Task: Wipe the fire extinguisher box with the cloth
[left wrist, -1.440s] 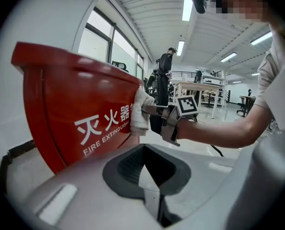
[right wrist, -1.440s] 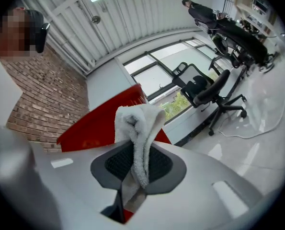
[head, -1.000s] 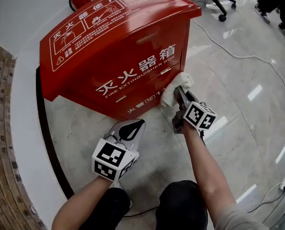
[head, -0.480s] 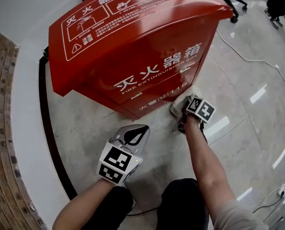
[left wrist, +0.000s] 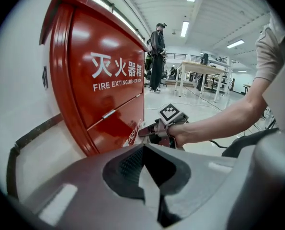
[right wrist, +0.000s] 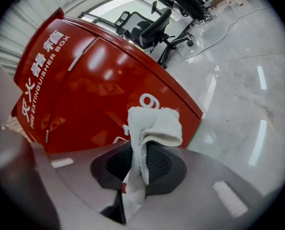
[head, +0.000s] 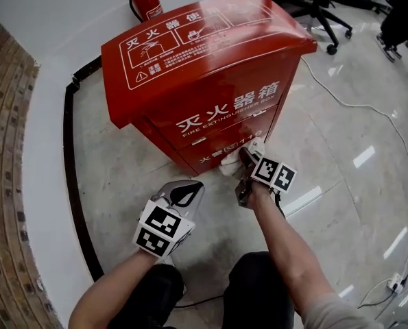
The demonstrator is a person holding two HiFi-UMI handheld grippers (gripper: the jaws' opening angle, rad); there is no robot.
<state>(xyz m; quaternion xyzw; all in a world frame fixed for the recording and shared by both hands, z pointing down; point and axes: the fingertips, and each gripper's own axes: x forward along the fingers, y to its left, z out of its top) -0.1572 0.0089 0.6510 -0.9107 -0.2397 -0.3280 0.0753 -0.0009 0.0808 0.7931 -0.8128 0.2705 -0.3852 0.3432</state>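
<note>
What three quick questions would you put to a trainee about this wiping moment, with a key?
1. True or false: the left tongs hold the cloth.
2. Multiple choice: which part of the fire extinguisher box is the cloth against? A the sloped lid; B the lower front panel; C the back.
3. Fill in: behind the box stands a small red ____.

Key: 1 false, the right tongs are shut on it; 2 B; 3 fire extinguisher.
</note>
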